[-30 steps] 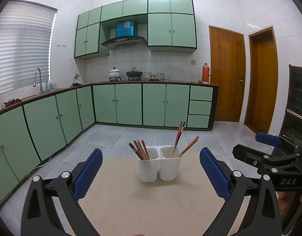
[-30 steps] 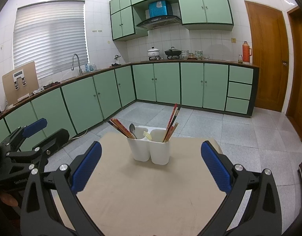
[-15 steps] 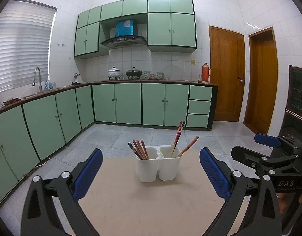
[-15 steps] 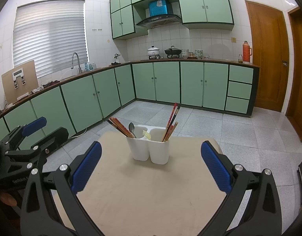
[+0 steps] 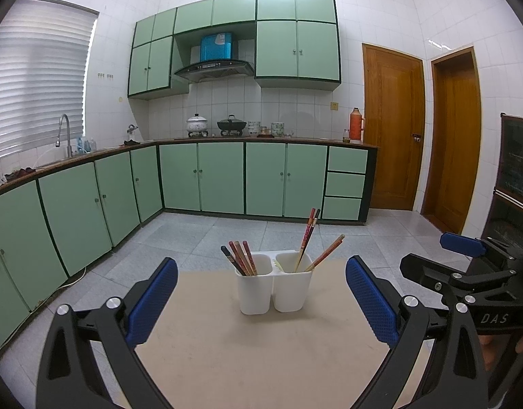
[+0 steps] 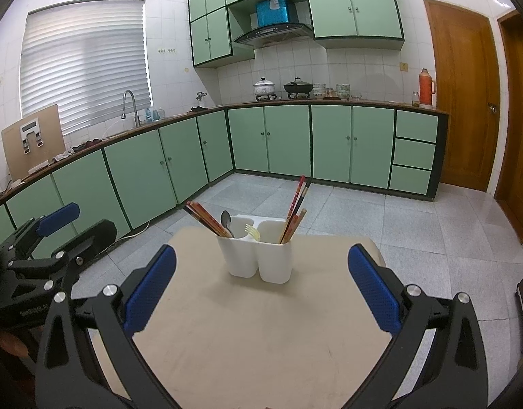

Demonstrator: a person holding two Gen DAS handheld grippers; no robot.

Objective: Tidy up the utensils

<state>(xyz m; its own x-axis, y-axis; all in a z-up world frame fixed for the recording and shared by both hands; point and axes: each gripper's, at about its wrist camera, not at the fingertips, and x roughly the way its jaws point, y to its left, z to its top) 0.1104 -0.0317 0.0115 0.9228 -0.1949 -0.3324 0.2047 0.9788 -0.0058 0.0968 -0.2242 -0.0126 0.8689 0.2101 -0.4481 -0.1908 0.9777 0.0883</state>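
Note:
A white two-compartment utensil holder [image 5: 273,288] stands near the far edge of a beige table [image 5: 261,358]; it also shows in the right wrist view [image 6: 258,255]. Its left cup holds several red and dark chopsticks [image 5: 239,257] and a metal spoon [image 6: 226,221]. Its right cup holds chopsticks [image 5: 309,238] and a yellow fork [image 6: 252,231]. My left gripper [image 5: 261,301] is open and empty, short of the holder. My right gripper [image 6: 261,289] is open and empty, also short of it. Each gripper appears at the side of the other's view.
Green base cabinets [image 5: 220,177] run along the left and back walls, with a sink tap [image 5: 64,129] and pots on the counter. Two wooden doors [image 5: 392,126] are at the right. A dark cabinet [image 5: 515,170] stands at the far right. Grey tiled floor surrounds the table.
Both grippers have drifted back slightly from the holder, staying open. The holder and utensils have not moved.

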